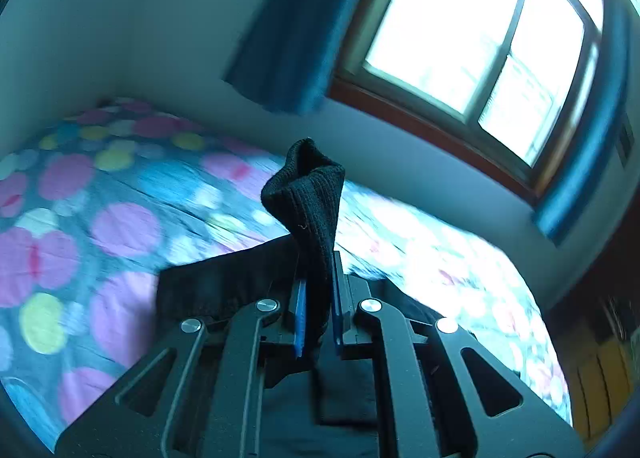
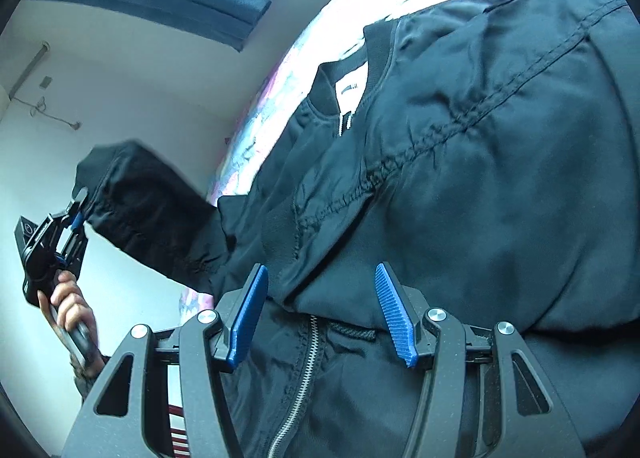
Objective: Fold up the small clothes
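bed [image 1: 120, 218] – dotted cover, window [image 1: 480, 38] behind | left gripper [image 1: 318, 298] clamps cuff [image 1: 308, 194] | right gripper [image 2: 320, 314] spread – over jacket [image 2: 480, 178]

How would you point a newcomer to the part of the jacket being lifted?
Find the black jacket spread on the polka-dot bedspread. Follow its sleeve off the bed edge to the left hand-held gripper. The ribbed knit cuff pinched there is raised; the rest lies flat.

The jacket's [image 2: 480, 186] white neck label [image 2: 351, 87] bears dark marks too small to read.
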The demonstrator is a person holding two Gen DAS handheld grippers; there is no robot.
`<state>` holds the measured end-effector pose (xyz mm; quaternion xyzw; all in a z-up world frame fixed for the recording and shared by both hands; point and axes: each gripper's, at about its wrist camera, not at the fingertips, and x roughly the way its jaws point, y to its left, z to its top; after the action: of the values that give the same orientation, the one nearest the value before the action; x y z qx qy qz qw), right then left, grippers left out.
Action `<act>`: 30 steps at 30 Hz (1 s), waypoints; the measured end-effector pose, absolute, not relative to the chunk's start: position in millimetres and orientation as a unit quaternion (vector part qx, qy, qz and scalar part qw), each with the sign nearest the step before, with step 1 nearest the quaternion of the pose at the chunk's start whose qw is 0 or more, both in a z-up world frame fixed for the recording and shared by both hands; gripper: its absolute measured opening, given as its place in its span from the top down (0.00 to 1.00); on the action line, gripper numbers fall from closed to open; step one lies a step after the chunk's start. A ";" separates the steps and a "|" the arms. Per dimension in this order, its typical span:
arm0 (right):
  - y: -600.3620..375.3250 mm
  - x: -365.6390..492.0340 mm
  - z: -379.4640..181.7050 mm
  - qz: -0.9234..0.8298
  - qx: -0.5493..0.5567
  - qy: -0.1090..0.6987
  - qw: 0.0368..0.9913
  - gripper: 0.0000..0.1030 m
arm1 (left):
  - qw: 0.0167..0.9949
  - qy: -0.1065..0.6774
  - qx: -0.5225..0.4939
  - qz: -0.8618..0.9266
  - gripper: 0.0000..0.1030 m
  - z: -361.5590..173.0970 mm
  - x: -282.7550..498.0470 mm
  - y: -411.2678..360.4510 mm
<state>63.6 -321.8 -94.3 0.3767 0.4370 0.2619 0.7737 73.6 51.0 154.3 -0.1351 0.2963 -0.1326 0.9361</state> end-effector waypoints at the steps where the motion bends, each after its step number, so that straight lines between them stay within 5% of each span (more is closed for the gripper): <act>1: -326.4 62.2 -92.8 0.263 0.383 0.432 0.773 0.45 | 0.930 0.308 -0.134 -0.146 0.91 142.0 76.5 32.3; 8: -353.4 58.2 -99.1 0.266 0.445 0.414 0.749 0.45 | 0.866 0.447 -0.097 -0.202 0.90 9.5 106.5 -89.0; 12: -357.9 57.2 -104.3 0.269 0.460 0.415 0.737 0.45 | 0.868 0.447 -0.068 -0.206 0.87 -10.8 92.9 -102.0; 19: -357.2 53.7 -88.9 0.276 0.460 0.415 0.735 0.44 | 0.918 0.347 -0.061 -0.185 0.52 50.2 30.4 -42.0; 30: -272.8 97.5 -29.2 0.232 0.313 0.445 0.806 0.35 | 0.891 0.445 -0.086 -0.012 0.52 -22.0 43.8 103.1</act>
<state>97.5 -272.8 -29.2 0.3128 0.4452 0.2321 0.8063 43.8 103.1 -22.0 -0.0859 0.4449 -0.0122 0.8914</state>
